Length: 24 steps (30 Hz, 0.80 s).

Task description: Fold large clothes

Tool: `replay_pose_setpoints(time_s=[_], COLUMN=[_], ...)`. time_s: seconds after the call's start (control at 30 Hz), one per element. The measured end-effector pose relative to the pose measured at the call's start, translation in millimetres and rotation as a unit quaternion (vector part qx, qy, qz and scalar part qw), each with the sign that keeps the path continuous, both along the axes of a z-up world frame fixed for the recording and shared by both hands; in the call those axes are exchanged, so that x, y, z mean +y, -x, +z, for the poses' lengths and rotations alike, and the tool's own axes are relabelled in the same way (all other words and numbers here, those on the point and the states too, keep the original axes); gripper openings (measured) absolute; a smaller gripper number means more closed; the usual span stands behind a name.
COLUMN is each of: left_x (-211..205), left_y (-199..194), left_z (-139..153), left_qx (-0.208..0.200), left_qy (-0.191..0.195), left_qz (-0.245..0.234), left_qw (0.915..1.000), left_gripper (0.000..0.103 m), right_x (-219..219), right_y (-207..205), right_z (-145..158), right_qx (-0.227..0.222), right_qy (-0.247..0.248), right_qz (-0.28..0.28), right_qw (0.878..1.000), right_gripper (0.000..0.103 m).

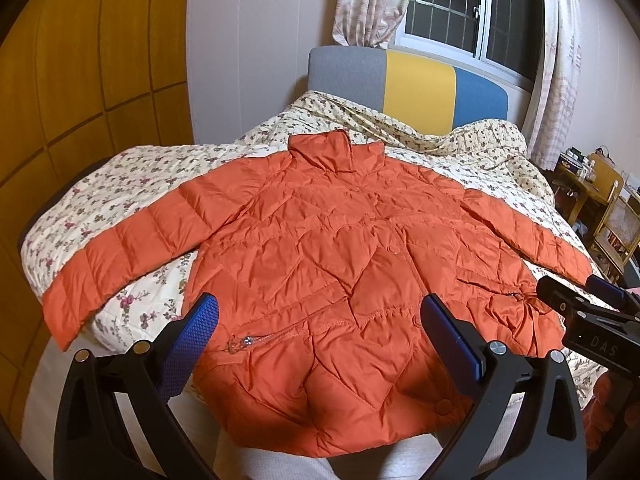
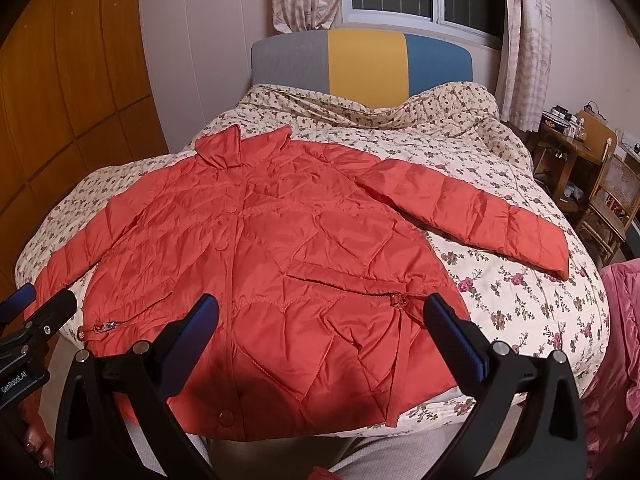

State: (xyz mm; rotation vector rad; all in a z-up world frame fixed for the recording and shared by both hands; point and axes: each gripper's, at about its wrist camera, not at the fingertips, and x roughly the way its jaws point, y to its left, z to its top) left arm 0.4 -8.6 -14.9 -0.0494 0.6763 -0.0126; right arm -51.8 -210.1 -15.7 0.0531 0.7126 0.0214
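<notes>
An orange quilted puffer jacket [image 1: 320, 248] lies flat, front up, on the bed with both sleeves spread out and its collar toward the headboard. It also shows in the right wrist view [image 2: 260, 264]. My left gripper [image 1: 320, 312] is open and empty, held above the jacket's hem near the left pocket zip [image 1: 244, 342]. My right gripper [image 2: 320, 312] is open and empty above the hem near the right pocket zip [image 2: 396, 302]. The right gripper also shows at the right edge of the left wrist view [image 1: 576, 292]; the left gripper shows at the left edge of the right wrist view [image 2: 36, 304].
The bed carries a floral quilt [image 2: 500, 280] and a grey, yellow and blue headboard [image 1: 416, 80]. A wooden wardrobe [image 1: 88, 80] stands on the left. A window with curtains [image 1: 472, 4] is behind. A wooden desk and chair [image 2: 600, 184] stand on the right, with pink fabric [image 2: 624, 340] near them.
</notes>
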Motion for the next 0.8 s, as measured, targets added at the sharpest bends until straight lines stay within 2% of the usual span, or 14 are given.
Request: replay_pose_setpoints(time_s=[0.4, 0.63, 0.7, 0.8], left_x=[0.2, 9.4, 16.8, 31.7], left_y=[-3.5, -22.5, -33.4, -48.7], left_z=[-9.1, -22.6, -29.3, -38.5], left_qx=[0.013, 0.035, 0.048, 0.061], left_qy=[0.001, -0.002, 0.009, 0.046], left_qz=[-0.001, 0.013, 0.014, 0.014], left_qw=[0.9999, 0.9993, 0.9987, 0.9970], left_gripper=[0.100, 0.100, 0.100, 0.100], right_x=[-4.0, -22.5, -33.6, -55.3], right_y=[-5.2, -24.1, -33.6, -52.1], right_z=[-5.9, -16.2, -18.7, -21.6], right_qx=[0.006, 0.017, 0.012, 0.000], right_qy=[0.005, 0.006, 0.001, -0.015], right_qz=[-0.008, -0.034, -0.044, -0.051], right_qw=[1.000, 0.999, 0.999, 0.999], right_gripper=[0.101, 0.101, 0.101, 0.101])
